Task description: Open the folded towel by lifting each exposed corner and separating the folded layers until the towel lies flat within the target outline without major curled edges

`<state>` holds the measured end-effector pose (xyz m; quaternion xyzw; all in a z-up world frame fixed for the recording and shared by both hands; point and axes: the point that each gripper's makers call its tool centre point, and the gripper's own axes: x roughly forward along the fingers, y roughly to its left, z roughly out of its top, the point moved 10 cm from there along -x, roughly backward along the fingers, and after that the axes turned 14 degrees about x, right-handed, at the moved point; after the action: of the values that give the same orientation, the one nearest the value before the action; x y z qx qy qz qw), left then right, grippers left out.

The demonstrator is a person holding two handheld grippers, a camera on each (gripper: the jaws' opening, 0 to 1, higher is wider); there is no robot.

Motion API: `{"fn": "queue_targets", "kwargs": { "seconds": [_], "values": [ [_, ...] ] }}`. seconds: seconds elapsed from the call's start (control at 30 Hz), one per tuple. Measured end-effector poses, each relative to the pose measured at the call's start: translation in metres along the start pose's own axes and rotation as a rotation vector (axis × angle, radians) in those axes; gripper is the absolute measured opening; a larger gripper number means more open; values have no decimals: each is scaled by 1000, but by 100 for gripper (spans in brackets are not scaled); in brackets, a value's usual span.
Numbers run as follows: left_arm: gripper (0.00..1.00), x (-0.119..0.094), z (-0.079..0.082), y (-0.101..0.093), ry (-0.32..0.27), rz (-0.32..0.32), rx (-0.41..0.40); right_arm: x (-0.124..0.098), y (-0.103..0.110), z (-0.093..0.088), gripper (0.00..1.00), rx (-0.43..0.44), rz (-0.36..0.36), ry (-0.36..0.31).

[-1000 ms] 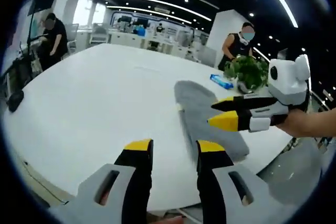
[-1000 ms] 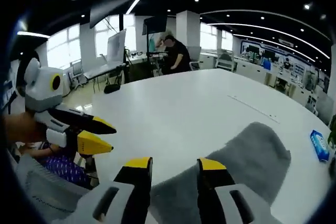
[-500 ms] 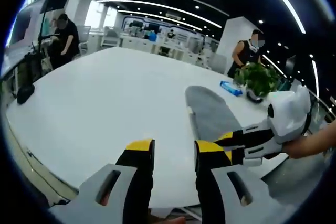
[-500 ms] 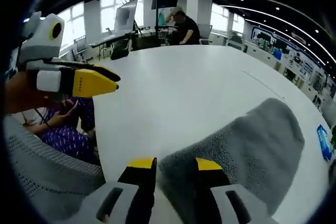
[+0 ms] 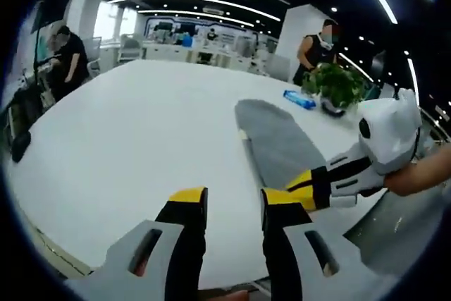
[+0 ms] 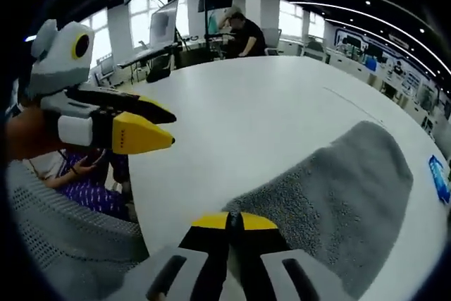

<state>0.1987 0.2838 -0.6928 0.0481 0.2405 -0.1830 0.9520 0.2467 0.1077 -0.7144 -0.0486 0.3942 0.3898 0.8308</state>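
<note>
A grey towel (image 5: 276, 139) lies folded in a long strip on the white table (image 5: 127, 139). My right gripper (image 6: 234, 220) is at the towel's (image 6: 338, 188) near corner, jaws pressed together on the edge of the cloth. In the left gripper view the right gripper (image 5: 294, 187) comes in from the right, tips down at that same near end. My left gripper (image 5: 234, 198) stands open with nothing between its jaws, just left of the towel's near end. From the right gripper view it (image 6: 158, 123) hovers off the table's near edge.
A blue packet (image 5: 299, 99) and a potted plant (image 5: 335, 86) sit beyond the towel's far end. A grey mesh chair (image 6: 63, 244) stands at the near table edge beside a seated person (image 6: 88, 181). Other people stand at the far side.
My right gripper, open and astride the towel's near corner half a second ago, has shut on it. My left gripper stays open and has barely moved.
</note>
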Motion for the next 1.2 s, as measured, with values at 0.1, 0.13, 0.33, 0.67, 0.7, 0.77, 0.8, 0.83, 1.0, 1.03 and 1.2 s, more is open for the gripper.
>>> {"fn": "queue_targets", "kwargs": {
  "seconds": [0.1,0.13,0.33,0.67,0.7,0.77,0.8,0.83,1.0,1.03,1.2],
  "values": [
    [28,13,1,-4,21,-35,53,-8,-3,2,0,28,-4,-17],
    [28,17,3,-7,23,-46,74,-13,-5,4,0,38,-10,-31],
    [27,46,14,-17,42,-139,207,-41,-22,15,0,99,-65,-127],
    [26,101,29,-40,60,-264,388,-76,-55,16,0,152,-188,-197],
    [26,104,30,-41,63,-270,387,-78,-57,15,0,158,-200,-200],
    [26,113,31,-44,63,-292,388,-83,-63,13,0,172,-223,-209],
    [26,116,31,-45,63,-299,390,-86,-66,10,0,181,-237,-216],
    [26,120,31,-46,71,-305,396,-88,-68,9,0,185,-245,-219],
    [26,137,28,-49,110,-331,449,-98,-80,0,0,199,-298,-223],
    [26,138,27,-50,122,-335,449,-99,-82,-1,0,207,-307,-225],
    [25,140,25,-49,141,-342,416,-110,-99,-15,0,260,-366,-234]
  ]
}}
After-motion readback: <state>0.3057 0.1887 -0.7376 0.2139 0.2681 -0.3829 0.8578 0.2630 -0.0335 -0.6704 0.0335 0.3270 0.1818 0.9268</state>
